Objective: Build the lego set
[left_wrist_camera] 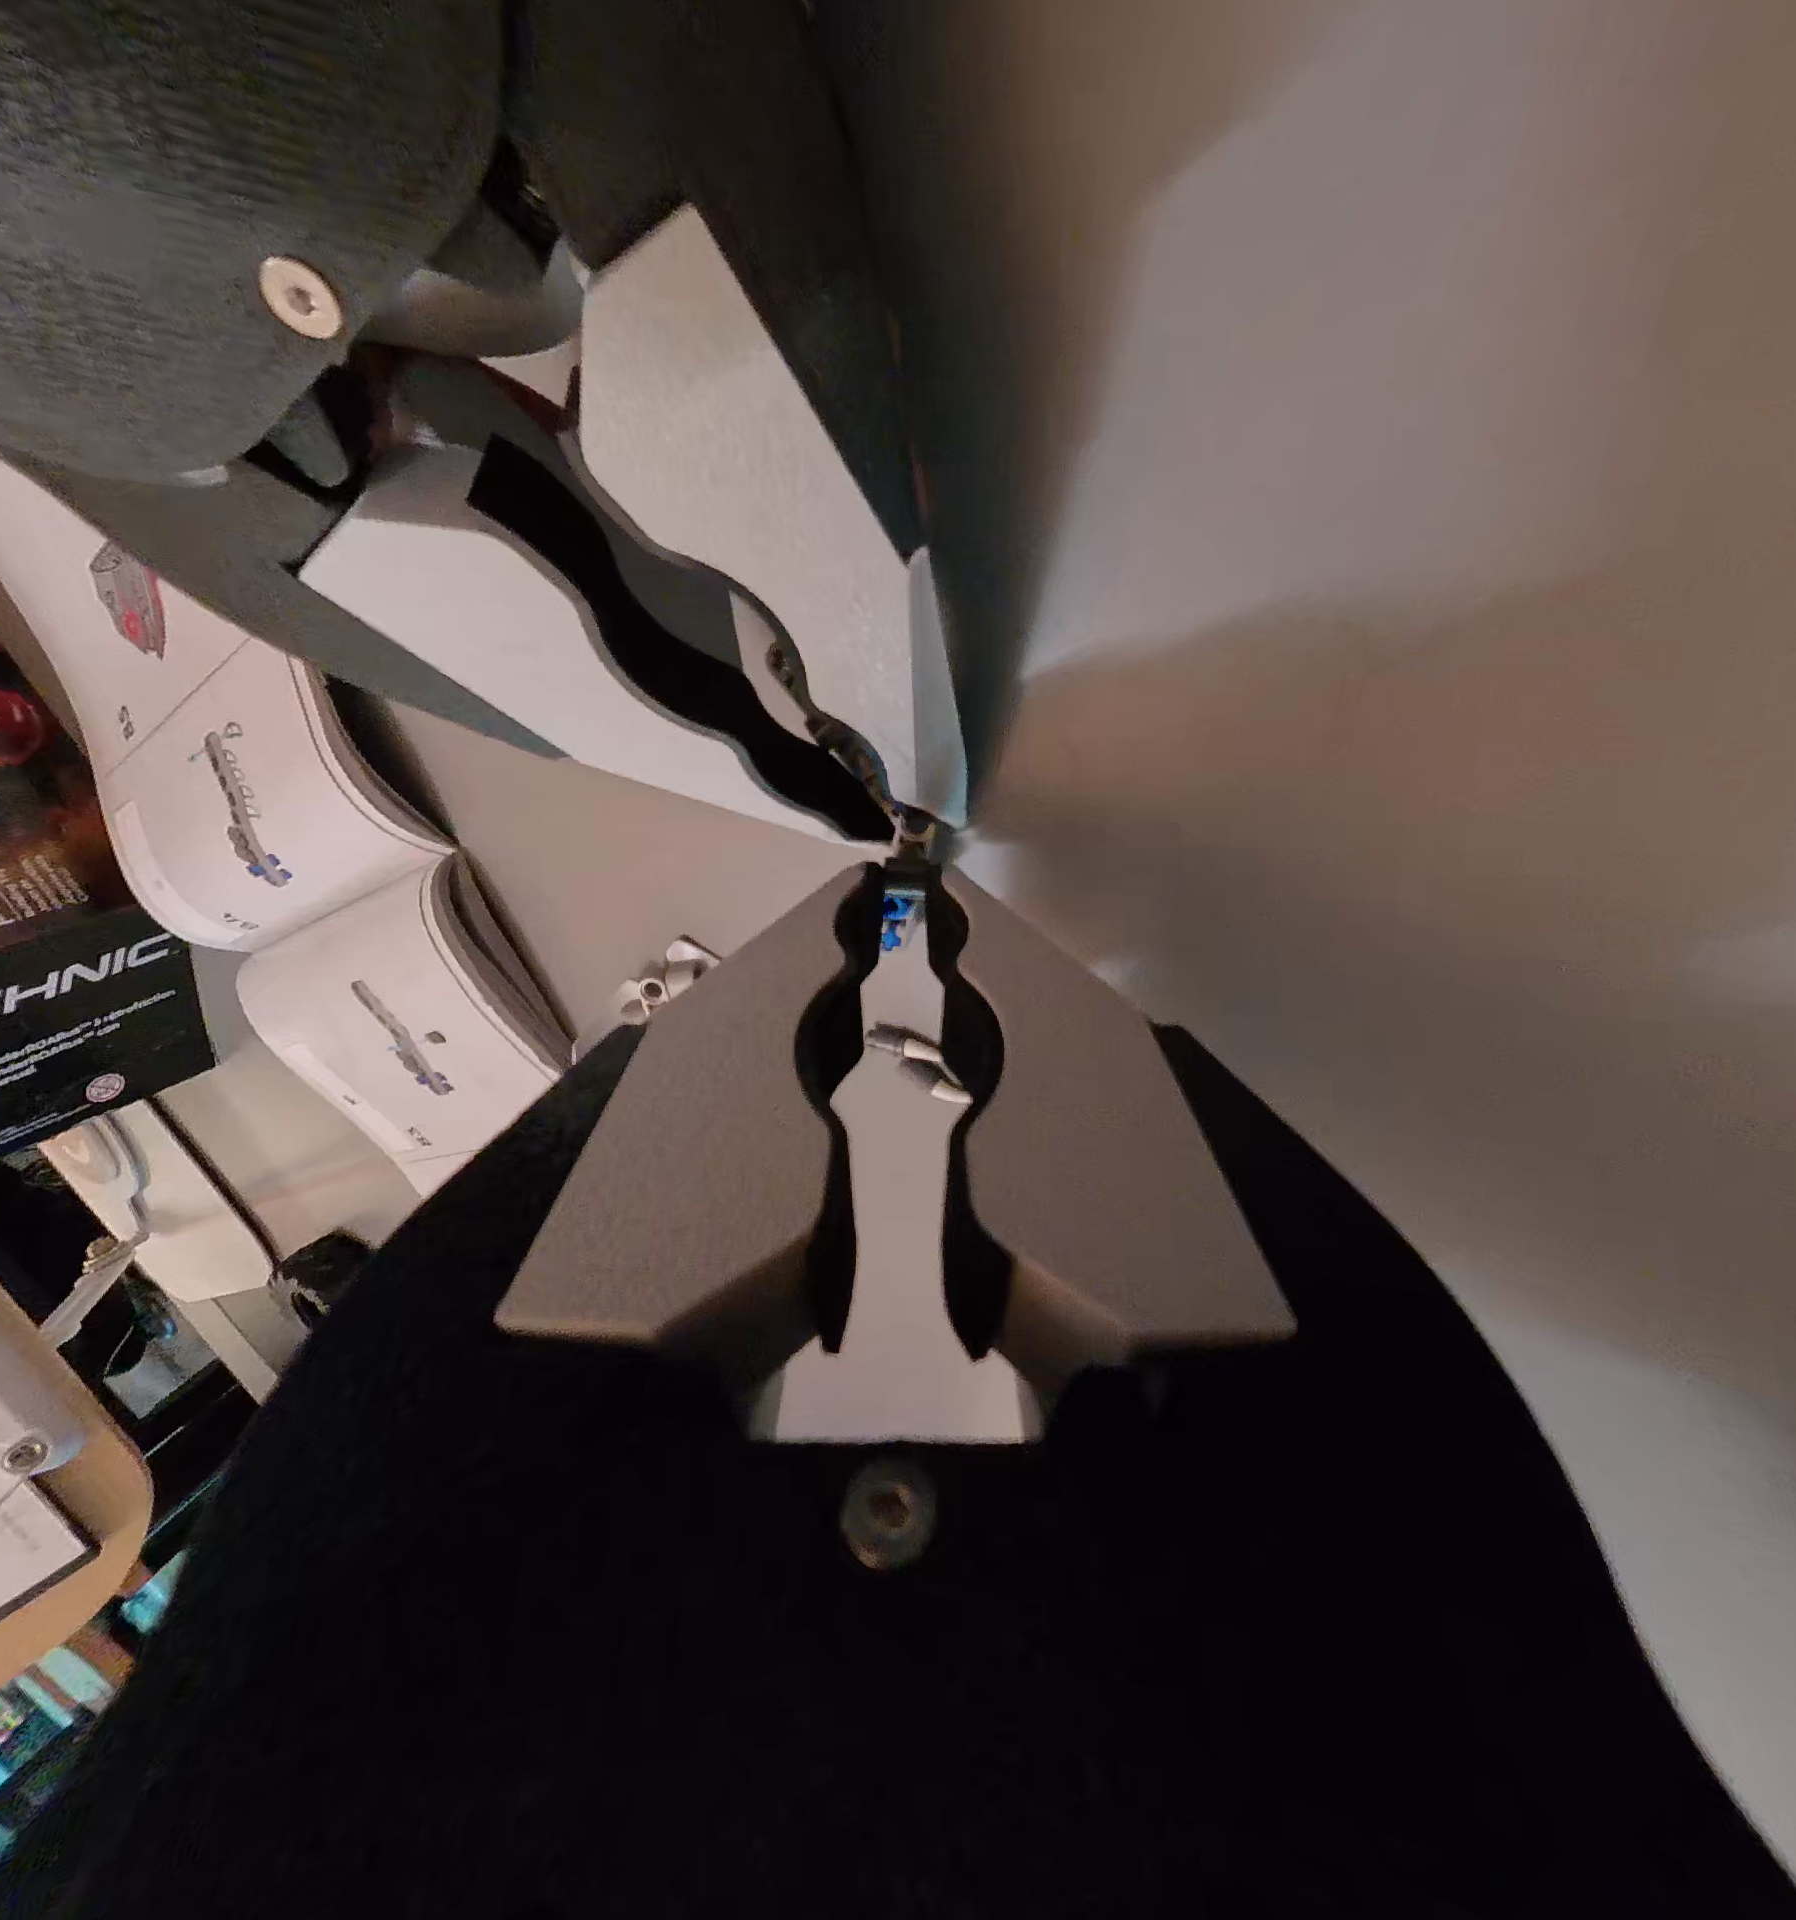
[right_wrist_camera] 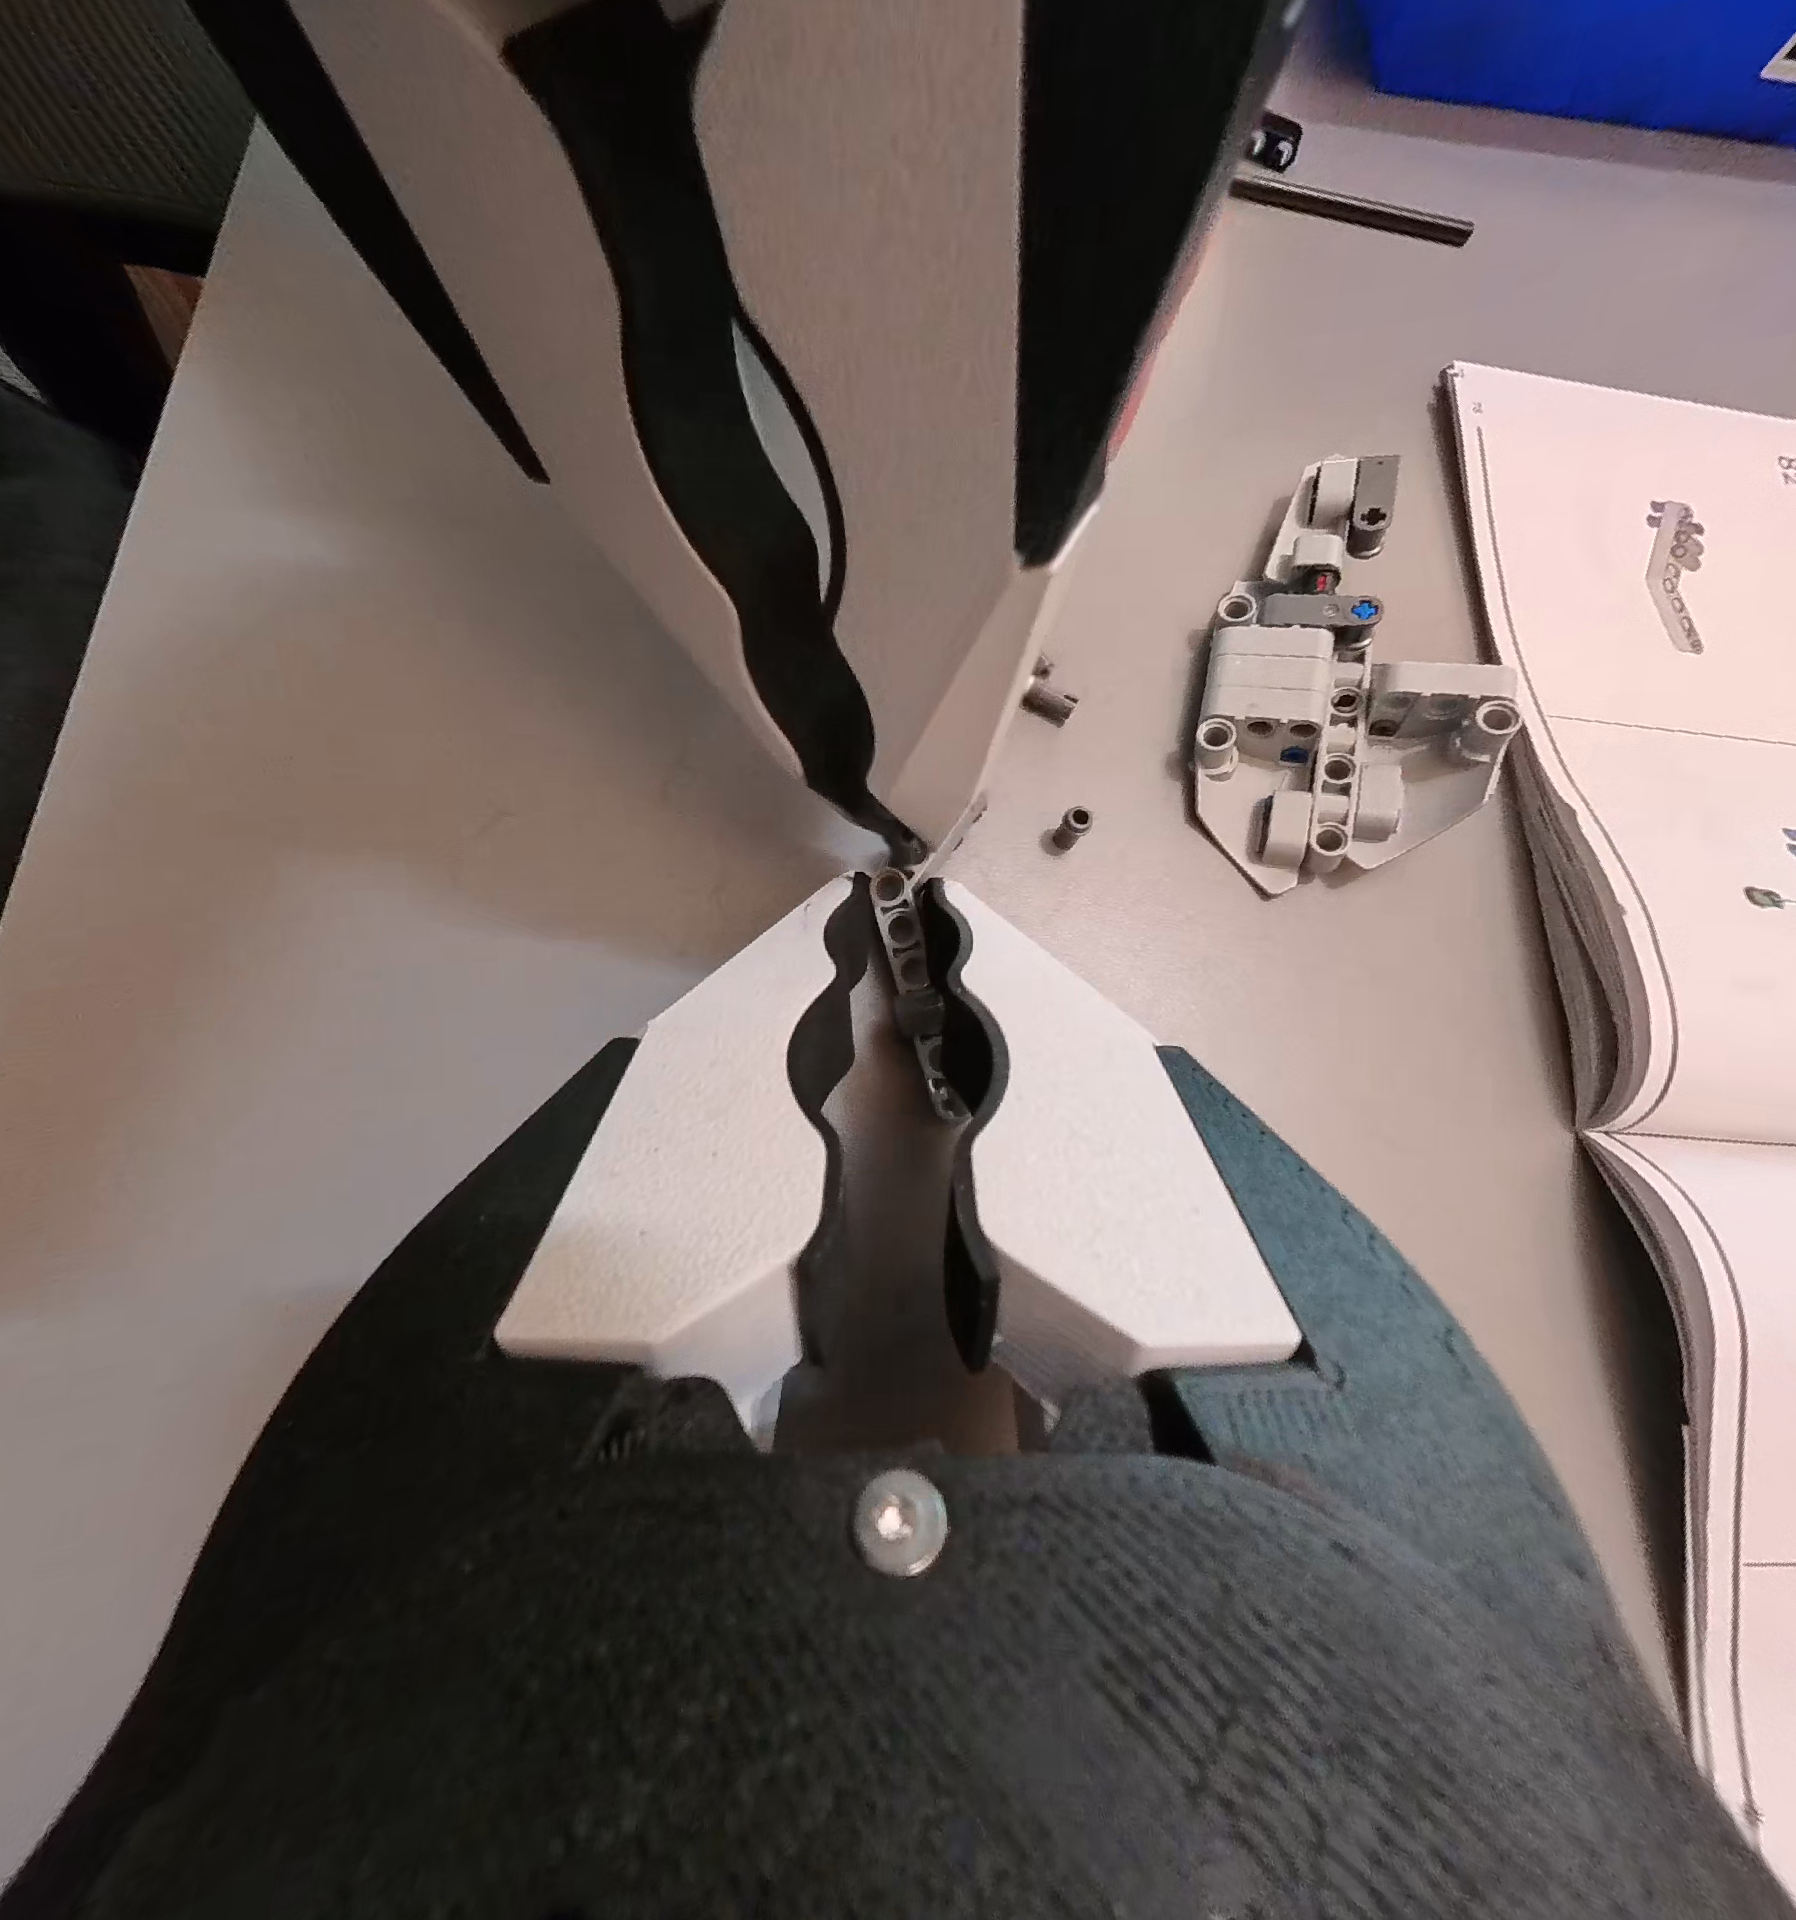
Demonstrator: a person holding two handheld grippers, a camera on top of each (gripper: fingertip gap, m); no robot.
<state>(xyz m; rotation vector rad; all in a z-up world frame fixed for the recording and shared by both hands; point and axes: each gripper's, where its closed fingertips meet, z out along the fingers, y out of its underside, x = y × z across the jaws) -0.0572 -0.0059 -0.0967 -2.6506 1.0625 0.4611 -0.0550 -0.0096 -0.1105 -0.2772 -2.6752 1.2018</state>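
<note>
My right gripper (right_wrist_camera: 899,888) is shut on a dark grey beam with holes (right_wrist_camera: 909,966), which lies lengthwise between its pads. My left gripper (left_wrist_camera: 909,868) is closed on a small piece with a blue part (left_wrist_camera: 896,914) at its tips. The two grippers meet tip to tip above the table. In the left wrist view the right gripper (left_wrist_camera: 899,816) comes in from the upper left with the dark beam (left_wrist_camera: 852,748) in it. In the right wrist view the left gripper (right_wrist_camera: 899,831) comes down from the top, and the held piece touches the beam's end.
A light grey sub-assembly (right_wrist_camera: 1341,707) lies on the table beside the open instruction booklet (right_wrist_camera: 1704,779). Two small dark pins (right_wrist_camera: 1070,826) and a black axle (right_wrist_camera: 1351,208) lie near it. A blue box (right_wrist_camera: 1600,62) stands behind. The set's box (left_wrist_camera: 42,1039) and loose grey parts (left_wrist_camera: 665,982) lie at left.
</note>
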